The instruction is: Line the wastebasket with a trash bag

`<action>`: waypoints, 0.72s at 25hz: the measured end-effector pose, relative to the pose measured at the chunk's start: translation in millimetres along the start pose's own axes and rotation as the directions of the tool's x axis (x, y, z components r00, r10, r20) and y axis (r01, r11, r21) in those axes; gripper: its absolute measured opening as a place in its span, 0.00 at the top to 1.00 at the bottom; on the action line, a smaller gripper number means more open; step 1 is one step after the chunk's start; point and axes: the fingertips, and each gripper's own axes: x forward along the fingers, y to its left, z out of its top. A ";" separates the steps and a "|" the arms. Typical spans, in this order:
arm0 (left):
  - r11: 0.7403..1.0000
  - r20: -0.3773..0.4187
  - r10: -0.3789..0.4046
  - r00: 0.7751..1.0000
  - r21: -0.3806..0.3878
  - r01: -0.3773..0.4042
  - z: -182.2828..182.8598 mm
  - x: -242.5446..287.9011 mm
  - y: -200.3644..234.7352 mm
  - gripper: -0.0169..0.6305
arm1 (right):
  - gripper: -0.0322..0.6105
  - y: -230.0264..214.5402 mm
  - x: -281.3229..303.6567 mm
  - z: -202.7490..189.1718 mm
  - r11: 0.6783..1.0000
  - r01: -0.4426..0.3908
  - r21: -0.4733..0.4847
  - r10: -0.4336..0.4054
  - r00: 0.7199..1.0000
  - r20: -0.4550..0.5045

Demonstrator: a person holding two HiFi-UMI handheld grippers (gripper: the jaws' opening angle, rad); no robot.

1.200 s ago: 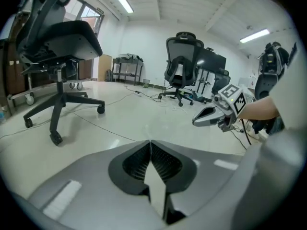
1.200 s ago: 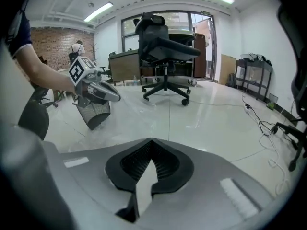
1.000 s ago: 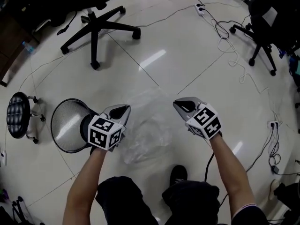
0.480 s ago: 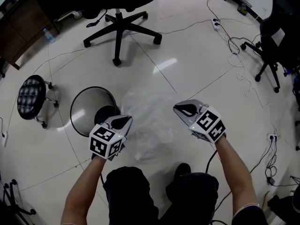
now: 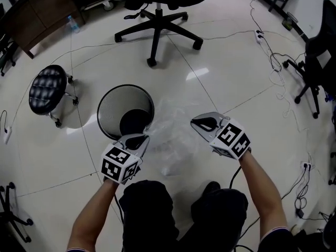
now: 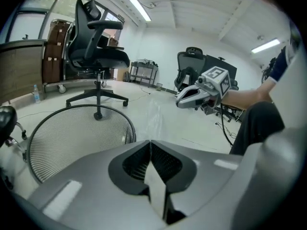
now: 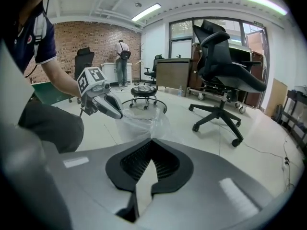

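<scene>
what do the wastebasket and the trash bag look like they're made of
The wastebasket looks like fine dark wire mesh, probably metal, matte: light shows through its gridded wall. The trash bag looks like thin clear plastic film, glossy and crinkled, with the floor visible through it.

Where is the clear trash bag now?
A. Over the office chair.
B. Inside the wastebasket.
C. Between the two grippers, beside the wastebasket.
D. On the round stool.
C: the trash bag spans from the left gripper to the right gripper, beside the wastebasket, not inside it.
</scene>
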 end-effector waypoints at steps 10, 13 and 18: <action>0.990 0.012 0.133 0.991 -0.046 -0.132 -28.0 -74.0 45.7 0.96 | 0.95 40.4 51.4 48.3 0.992 -0.109 -0.059 0.111 0.993 0.026; 0.983 0.017 0.178 0.984 -0.058 -0.176 -35.8 -94.7 59.9 0.96 | 0.95 51.9 63.8 58.8 0.988 -0.135 -0.075 0.137 0.990 0.030; 0.968 0.025 0.244 0.970 -0.072 -0.241 -41.7 -127.9 83.8 0.96 | 0.95 64.6 78.4 78.2 0.983 -0.154 -0.101 0.159 0.987 0.038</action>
